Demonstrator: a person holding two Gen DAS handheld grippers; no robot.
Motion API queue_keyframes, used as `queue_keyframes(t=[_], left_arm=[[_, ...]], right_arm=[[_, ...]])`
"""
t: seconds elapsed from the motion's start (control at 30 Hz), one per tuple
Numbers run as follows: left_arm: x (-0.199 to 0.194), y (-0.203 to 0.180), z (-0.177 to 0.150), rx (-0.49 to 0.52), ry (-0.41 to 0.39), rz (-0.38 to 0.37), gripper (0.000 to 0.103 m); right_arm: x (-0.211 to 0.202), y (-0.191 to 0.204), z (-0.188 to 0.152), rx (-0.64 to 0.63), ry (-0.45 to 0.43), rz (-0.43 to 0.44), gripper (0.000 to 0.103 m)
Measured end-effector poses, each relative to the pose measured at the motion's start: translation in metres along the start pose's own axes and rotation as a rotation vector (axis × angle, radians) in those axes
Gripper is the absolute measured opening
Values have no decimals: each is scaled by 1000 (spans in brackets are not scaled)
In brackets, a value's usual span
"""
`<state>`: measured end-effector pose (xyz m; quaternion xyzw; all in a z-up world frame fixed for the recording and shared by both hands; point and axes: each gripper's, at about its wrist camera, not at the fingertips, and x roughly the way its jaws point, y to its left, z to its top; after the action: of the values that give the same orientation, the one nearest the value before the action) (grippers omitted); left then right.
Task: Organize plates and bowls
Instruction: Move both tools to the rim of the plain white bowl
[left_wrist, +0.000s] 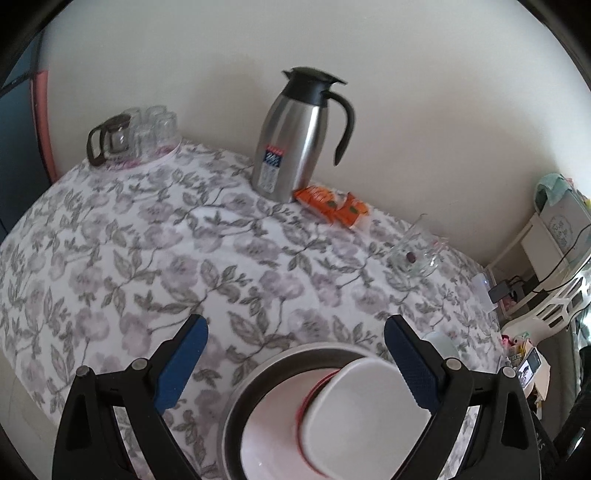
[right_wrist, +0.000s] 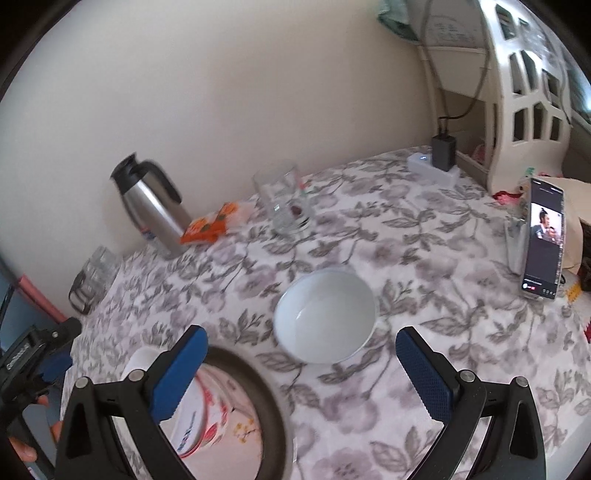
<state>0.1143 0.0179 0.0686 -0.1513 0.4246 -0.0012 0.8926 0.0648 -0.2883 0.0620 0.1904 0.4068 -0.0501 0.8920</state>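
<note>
A dark-rimmed plate (left_wrist: 236, 410) lies on the floral tablecloth with a white, red-trimmed bowl (left_wrist: 362, 413) resting tilted on it. My left gripper (left_wrist: 295, 332) is open and empty just above them. In the right wrist view the same plate (right_wrist: 266, 398) holds the bowl (right_wrist: 192, 417) with red and blue print, partly hidden behind my left finger. A separate white bowl (right_wrist: 325, 315) sits upright on the cloth. My right gripper (right_wrist: 301, 341) is open and empty, just in front of the white bowl.
A steel thermos jug (left_wrist: 295, 136), orange snack packets (left_wrist: 328, 205) and a glass cup (left_wrist: 415, 254) stand along the wall. Glasses and a glass pot (left_wrist: 129, 133) sit at the far left corner. A phone (right_wrist: 543, 240) leans at the right, near a charger (right_wrist: 443, 147) and a white rack (right_wrist: 528, 92).
</note>
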Motion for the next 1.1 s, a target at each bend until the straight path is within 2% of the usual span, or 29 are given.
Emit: queue_keyframes(t=[0.33, 0.43, 0.5, 0.7, 0.77, 0.83, 0.93, 1.1], left_arm=[[-1, -62, 9, 128, -17, -60, 97], [7, -86, 7, 163, 41, -117, 97], [16, -101, 6, 165, 88, -126, 97], [38, -140, 0, 217, 149, -85, 96], [47, -155, -3, 246, 169, -61, 96], [55, -168, -7, 277, 189, -48, 96], [68, -181, -13, 312, 217, -31, 96], [98, -195, -23, 322, 281, 29, 94]], right_arm=[[10, -41, 15, 81, 8, -33, 103], [14, -49, 17, 86, 15, -49, 103], [14, -55, 18, 97, 15, -58, 103], [21, -72, 20, 135, 23, -49, 102], [26, -75, 19, 147, 33, -46, 98], [31, -77, 18, 154, 45, -44, 88], [41, -79, 15, 158, 69, -51, 82], [57, -79, 10, 160, 110, -39, 67]])
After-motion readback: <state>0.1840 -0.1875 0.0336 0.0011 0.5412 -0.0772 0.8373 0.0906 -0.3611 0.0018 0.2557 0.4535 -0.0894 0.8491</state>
